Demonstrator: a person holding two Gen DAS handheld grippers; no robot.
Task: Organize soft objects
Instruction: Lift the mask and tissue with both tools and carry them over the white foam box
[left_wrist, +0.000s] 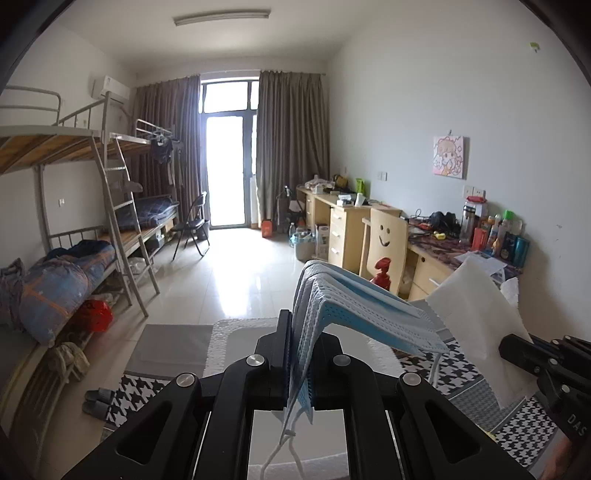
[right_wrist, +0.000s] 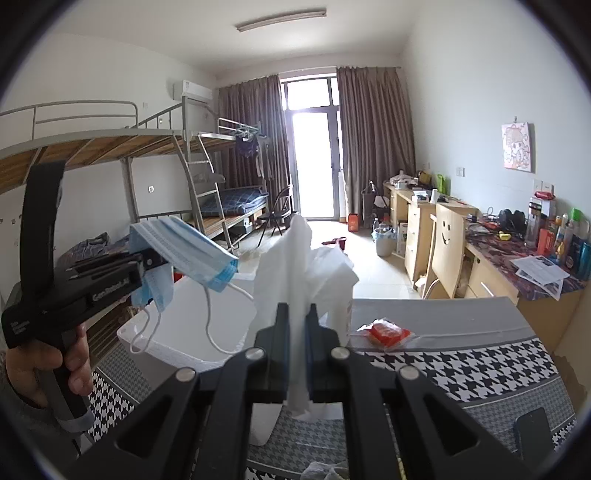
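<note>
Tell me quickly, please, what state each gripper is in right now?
Left gripper: shut on the blue face masks.
Right gripper: shut on the white tissue.

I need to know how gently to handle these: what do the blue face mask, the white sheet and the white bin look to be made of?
Blue face mask: seemingly non-woven fabric, matte; pleated, dotted embossed edge, white elastic loops.
White sheet: probably tissue or a thin wipe, matte; it creases and droops limply.
White bin: looks like foam, judging by its pebbled rim, though that is uncertain.
</note>
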